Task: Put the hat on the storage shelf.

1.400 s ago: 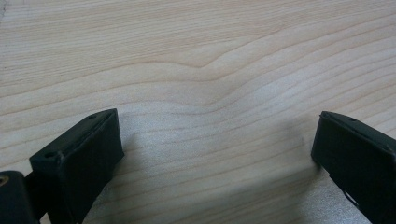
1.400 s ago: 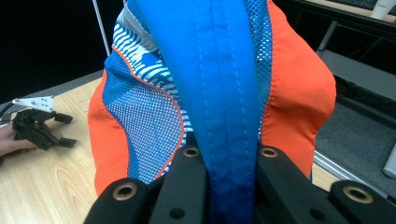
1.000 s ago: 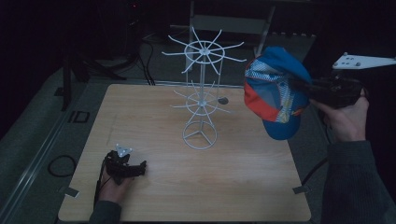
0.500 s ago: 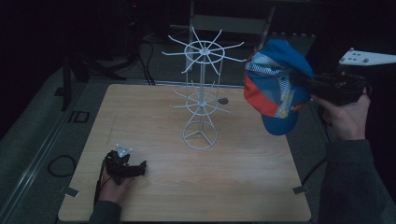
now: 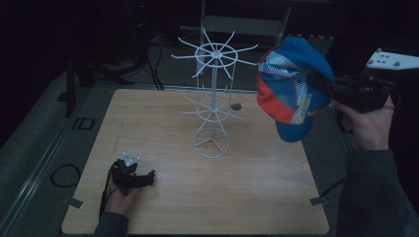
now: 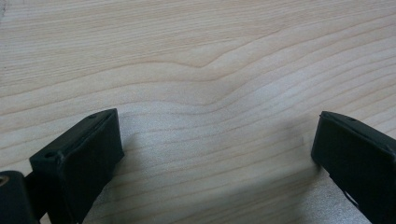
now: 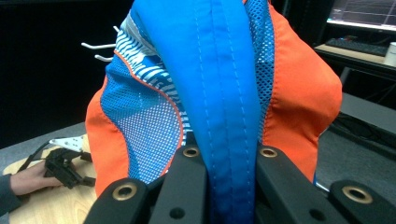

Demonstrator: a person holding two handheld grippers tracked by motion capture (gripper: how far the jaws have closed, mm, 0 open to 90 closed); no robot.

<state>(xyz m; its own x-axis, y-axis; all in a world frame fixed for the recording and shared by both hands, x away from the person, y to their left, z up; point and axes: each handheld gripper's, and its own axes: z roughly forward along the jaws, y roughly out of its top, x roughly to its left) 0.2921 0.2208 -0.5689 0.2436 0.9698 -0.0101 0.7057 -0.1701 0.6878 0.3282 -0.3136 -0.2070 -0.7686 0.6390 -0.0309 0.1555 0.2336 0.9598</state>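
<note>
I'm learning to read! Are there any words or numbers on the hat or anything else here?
No text can be read anywhere.
Cap: blue, orange and striped panels, no letters visible in the high view or the right gripper view.
Monitor behind the cap in the right gripper view: faint lines on the screen, too small and blurred to read.
Wooden table and white wire rack: no labels.

Both matte black two-jaw grippers [image 5: 132, 175] [image 5: 356, 91] carry grey three-cornered plates [image 5: 393, 60] with screw holes; brass-ringed screws [image 7: 191, 151] dot the right jaws. Dark knit sleeves [image 5: 374, 192] cover the forearms.
</note>
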